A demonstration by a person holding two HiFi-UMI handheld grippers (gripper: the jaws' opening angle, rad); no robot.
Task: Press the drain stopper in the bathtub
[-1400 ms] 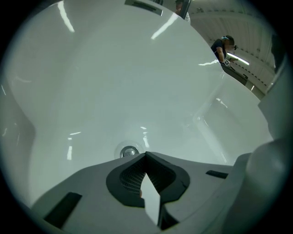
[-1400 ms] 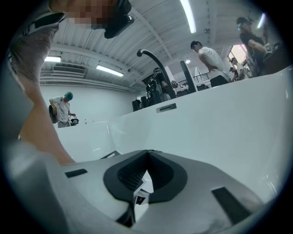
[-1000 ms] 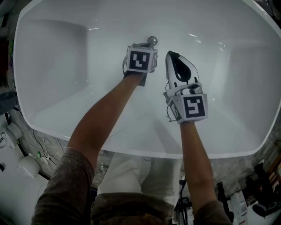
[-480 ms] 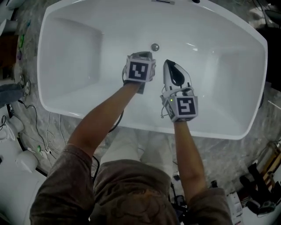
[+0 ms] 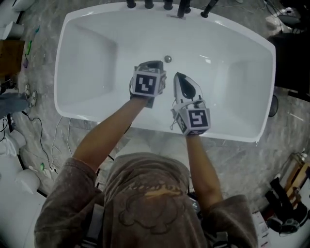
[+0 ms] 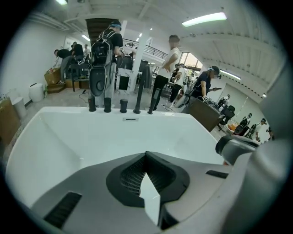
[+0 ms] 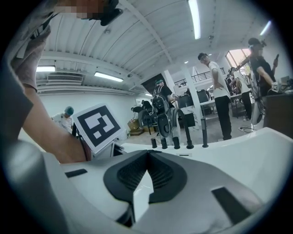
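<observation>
The small round metal drain stopper (image 5: 167,59) sits on the floor of the white bathtub (image 5: 232,72), near its far wall. My left gripper (image 5: 153,63) hovers just left of and nearer than the stopper, apart from it, jaws shut on nothing. To its right my right gripper (image 5: 178,76) is held, its jaws also shut and empty. In the left gripper view the left gripper (image 6: 146,155) points at the tub's far wall. The right gripper (image 7: 147,153) in its own view looks over the rim. Neither gripper view shows the stopper.
A row of dark taps (image 5: 167,5) stands on the tub's far rim, with an overflow slot (image 6: 130,119) below them. Cables (image 5: 43,145) trail on the stone floor at the left. Several people (image 6: 167,68) stand beyond the tub.
The head view has pulled back, so the whole tub now shows. The left gripper, close by the stopper a second ago, now stands farther from it. Both grippers stay shut.
</observation>
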